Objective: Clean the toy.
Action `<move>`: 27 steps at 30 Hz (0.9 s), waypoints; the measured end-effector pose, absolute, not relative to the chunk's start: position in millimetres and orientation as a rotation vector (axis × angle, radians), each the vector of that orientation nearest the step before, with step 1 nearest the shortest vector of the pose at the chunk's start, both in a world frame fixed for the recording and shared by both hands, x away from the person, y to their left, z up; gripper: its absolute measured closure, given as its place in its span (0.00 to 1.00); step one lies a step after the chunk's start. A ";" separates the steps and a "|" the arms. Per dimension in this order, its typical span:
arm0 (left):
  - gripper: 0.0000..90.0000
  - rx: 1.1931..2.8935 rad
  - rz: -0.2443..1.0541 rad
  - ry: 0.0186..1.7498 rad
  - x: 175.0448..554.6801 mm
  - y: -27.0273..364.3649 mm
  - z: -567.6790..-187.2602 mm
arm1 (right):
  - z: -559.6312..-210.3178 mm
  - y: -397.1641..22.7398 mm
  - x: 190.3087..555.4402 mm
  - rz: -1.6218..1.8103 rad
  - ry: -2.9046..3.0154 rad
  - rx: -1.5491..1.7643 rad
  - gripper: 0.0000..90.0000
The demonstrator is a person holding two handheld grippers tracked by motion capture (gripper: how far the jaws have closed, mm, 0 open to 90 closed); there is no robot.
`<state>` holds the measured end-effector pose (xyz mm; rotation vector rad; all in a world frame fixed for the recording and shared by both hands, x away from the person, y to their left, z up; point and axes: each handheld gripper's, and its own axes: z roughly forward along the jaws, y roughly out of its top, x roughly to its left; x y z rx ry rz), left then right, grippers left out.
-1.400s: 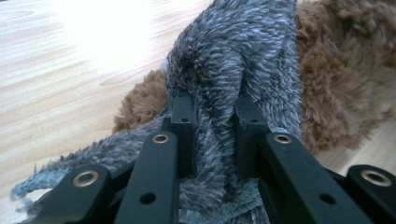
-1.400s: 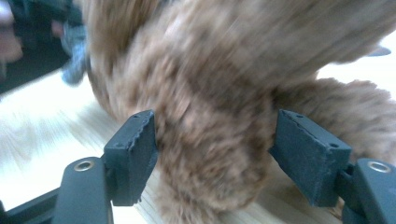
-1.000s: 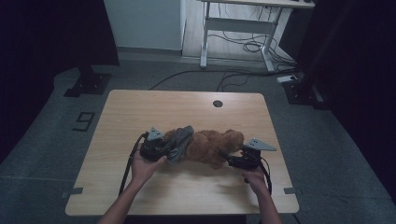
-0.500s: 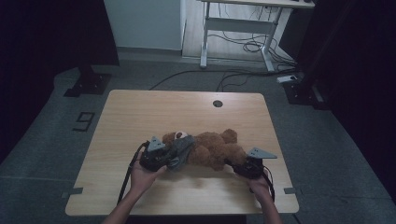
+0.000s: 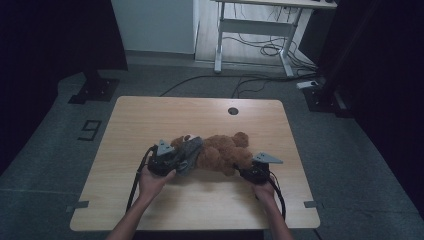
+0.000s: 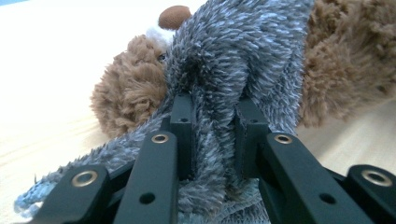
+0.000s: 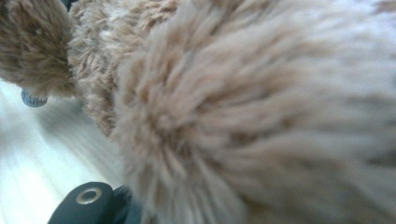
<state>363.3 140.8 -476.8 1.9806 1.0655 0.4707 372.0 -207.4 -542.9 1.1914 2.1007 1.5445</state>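
Note:
A brown teddy bear point(image 5: 222, 152) lies on its side on the wooden table point(image 5: 150, 115), head to the left. A grey fuzzy cloth point(image 5: 187, 152) is draped over its head end. My left gripper point(image 5: 175, 160) is shut on a fold of that cloth point(image 6: 233, 70), which bulges between the black fingers point(image 6: 182, 121); the bear's head point(image 6: 126, 98) lies just behind. My right gripper point(image 5: 246, 168) sits at the bear's leg on the right. Its jaws have just been closing, and brown fur point(image 7: 233, 116) covers them, so I take them as pinching the leg.
A person's hands hold both grippers near the table's front half. A round cable hole point(image 5: 233, 111) sits near the far edge. Beyond the table are a white-legged desk point(image 5: 250, 35), loose floor cables point(image 5: 260, 50) and black stand bases point(image 5: 92, 90).
The right gripper has dropped and pressed in at the bear's leg. The bear has settled lower and flatter on the table. The left gripper keeps its hold on the cloth.

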 end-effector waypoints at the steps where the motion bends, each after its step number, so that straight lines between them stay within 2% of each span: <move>1: 0.81 1.971 0.447 1.074 364.6 142.2 -476.1 | -542.2 -205.0 373.6 1.530 2.104 1.178 0.80; 6: 0.80 1.941 0.405 1.072 360.4 143.9 -464.2 | -541.6 -212.4 368.4 1.512 2.131 1.153 0.79; 9: 0.80 1.919 0.410 1.027 359.3 132.7 -442.2 | -542.9 -217.4 364.1 1.534 2.141 1.153 0.79; 11: 0.80 1.925 0.390 0.965 362.6 107.5 -424.2 | -542.0 -216.7 362.4 1.541 2.147 1.145 0.78; 14: 0.80 1.949 0.381 0.924 366.2 84.9 -417.9 | -540.7 -215.9 360.8 1.549 2.151 1.137 0.77; 16: 0.80 2.012 0.355 0.895 371.9 50.3 -423.7 | -540.5 -217.1 360.1 1.542 2.154 1.144 0.77; 18: 0.80 2.050 0.344 0.895 374.3 35.9 -435.1 | -541.0 -219.1 360.4 1.539 2.146 1.165 0.77; 21: 0.80 2.043 0.349 0.890 372.9 32.9 -444.9 | -541.8 -222.2 360.9 1.515 2.141 1.185 0.77; 27: 0.80 2.024 0.367 0.941 367.2 63.4 -450.0 | -544.2 -227.2 360.7 1.537 2.131 1.198 0.77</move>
